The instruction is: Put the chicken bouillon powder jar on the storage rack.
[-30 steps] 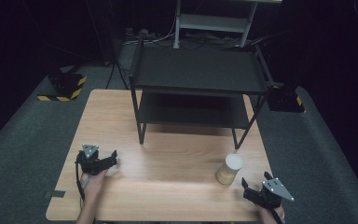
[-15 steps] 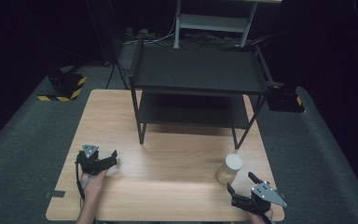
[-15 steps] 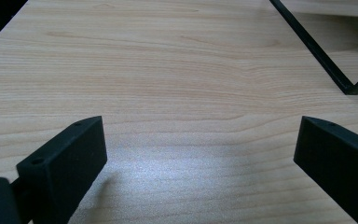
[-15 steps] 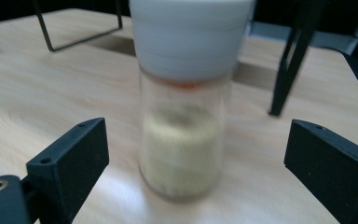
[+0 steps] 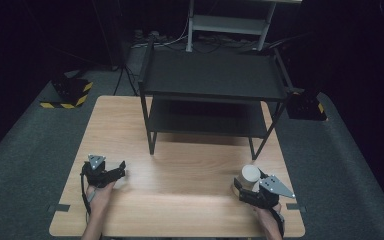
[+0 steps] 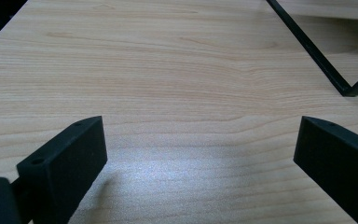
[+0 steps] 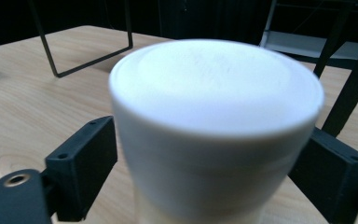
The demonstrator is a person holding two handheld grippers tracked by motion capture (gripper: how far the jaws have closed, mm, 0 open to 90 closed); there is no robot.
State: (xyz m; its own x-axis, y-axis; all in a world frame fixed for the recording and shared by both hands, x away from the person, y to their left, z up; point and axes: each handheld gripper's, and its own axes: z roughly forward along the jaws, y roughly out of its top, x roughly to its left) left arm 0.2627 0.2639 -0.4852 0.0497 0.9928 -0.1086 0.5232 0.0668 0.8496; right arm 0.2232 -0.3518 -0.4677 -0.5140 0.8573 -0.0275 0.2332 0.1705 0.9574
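At the left of the wooden table (image 5: 180, 170), the left gripper (image 5: 111, 172) rested low near the front edge with its jaws spread wide over bare wood, nothing between them, and a foot of the black shelf rack (image 5: 212, 85) stood a little way ahead of it. Toward the right, a white-lidded jar (image 5: 250, 176) stood upright near the rack's front right leg, and the right gripper (image 5: 247, 192) had its jaws on either side of the jar's upper part, just below the lid rim. In the right gripper view the jar (image 7: 216, 126) sat squarely between the jaws, which looked at or very near the sides; whether they were actually pressing could not be told. The likely trouble lay here: the jar seemed tall and smooth, so a grip this high could let it swing or slip if lifted with light pressure, and a sideways nudge before the jaws firmed up could tip it. The rack leg stood near enough that a careless lift might knock the jar against it.
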